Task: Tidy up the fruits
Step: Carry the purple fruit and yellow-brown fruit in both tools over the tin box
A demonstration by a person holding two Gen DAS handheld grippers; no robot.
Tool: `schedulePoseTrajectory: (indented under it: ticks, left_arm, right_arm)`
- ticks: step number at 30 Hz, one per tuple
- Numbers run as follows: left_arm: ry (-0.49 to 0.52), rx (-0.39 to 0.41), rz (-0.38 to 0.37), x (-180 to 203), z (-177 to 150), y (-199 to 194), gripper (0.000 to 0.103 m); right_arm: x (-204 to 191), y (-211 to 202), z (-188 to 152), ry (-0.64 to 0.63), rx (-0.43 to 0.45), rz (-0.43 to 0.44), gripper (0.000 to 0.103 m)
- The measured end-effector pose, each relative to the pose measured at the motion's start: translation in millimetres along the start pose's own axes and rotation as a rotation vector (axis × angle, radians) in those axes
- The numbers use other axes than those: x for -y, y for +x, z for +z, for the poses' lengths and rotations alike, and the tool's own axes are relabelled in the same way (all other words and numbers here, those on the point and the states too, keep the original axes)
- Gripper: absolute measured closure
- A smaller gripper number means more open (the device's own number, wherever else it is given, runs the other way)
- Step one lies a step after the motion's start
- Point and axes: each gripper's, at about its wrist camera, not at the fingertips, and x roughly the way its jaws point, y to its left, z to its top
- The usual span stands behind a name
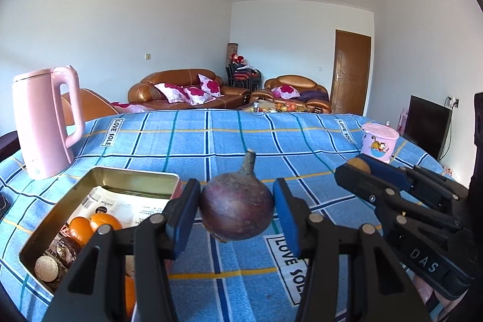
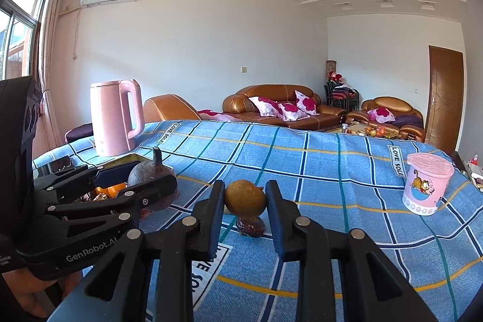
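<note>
Over the blue checked tablecloth (image 1: 241, 135) both tools carry fruit clear of the table. Partly spread, the left gripper (image 1: 237, 208) has its blue pads pressed on either side of a dark purple mangosteen (image 1: 237, 212), stem up, just beside the open metal tin (image 1: 99, 201) that already holds oranges (image 1: 93, 227) and other small fruit. Closed much narrower, the right gripper (image 2: 245, 199) pinches a small round brown fruit (image 2: 245, 199), and right under it a darker wrinkled fruit (image 2: 250, 227) lies on the cloth. My guess is that both loads are bound for the tin. The mangosteen is smooth and round and held only at its widest girth, so a tilt or a jolt could roll it out of the pads and drop it onto the cloth short of the tin. With the two tools this close together, their black linkages could knock as they converge on one small opening. A low pass could also bump the pink kettle (image 1: 45, 122) near the tin's far corner.
</note>
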Motion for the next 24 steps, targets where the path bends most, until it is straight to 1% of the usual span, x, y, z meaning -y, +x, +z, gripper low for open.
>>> schedulePoseTrajectory:
  ticks: [12,24]
  left_arm:
    - [-0.040,-0.011,0.063,-41.2,-4.2,-16.9,0.051]
    - [-0.075,-0.006,0.164,-86.1,-3.8,-36.5,0.051]
  right_arm:
    - [-36.4,18.4,8.8,-0.025,-0.010,0.082,0.073]
    - [-74.9,36.4,21.4,-0.043,-0.029,0.183,0.073]
